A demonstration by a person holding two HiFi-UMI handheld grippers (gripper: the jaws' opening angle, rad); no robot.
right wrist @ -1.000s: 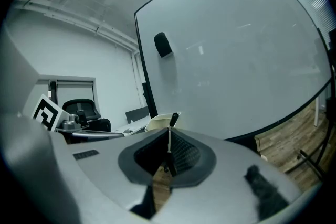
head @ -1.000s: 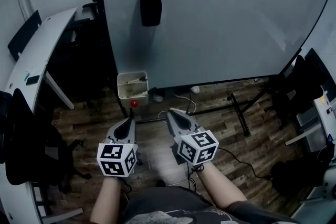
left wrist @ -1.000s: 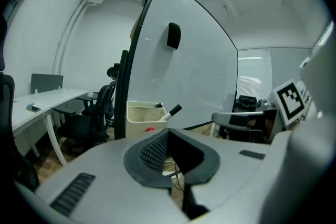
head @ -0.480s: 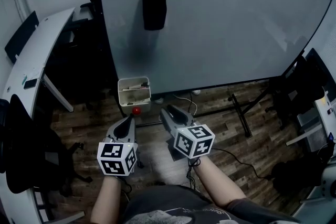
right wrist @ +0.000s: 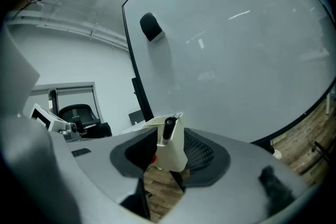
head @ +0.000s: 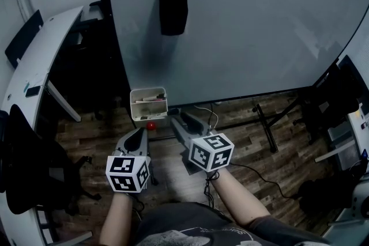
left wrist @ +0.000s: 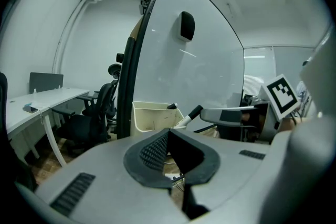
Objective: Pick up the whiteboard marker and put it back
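Whiteboard (head: 242,20), bin (head: 149,114) below; marker (right wrist: 168,127), black-capped, indistinct from head view.

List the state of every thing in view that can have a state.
right gripper: jaws opening, pressing nothing
left gripper: shut, empty
whiteboard marker: capped, leaning at the box's rim, ungripped
box: holds a few items
eraser: stuck on the whiteboard
whiteboard: no writing visible

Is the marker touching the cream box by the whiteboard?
Touching. The left gripper view shows the whiteboard marker leaning on the rim of the cream box, black cap sticking out.
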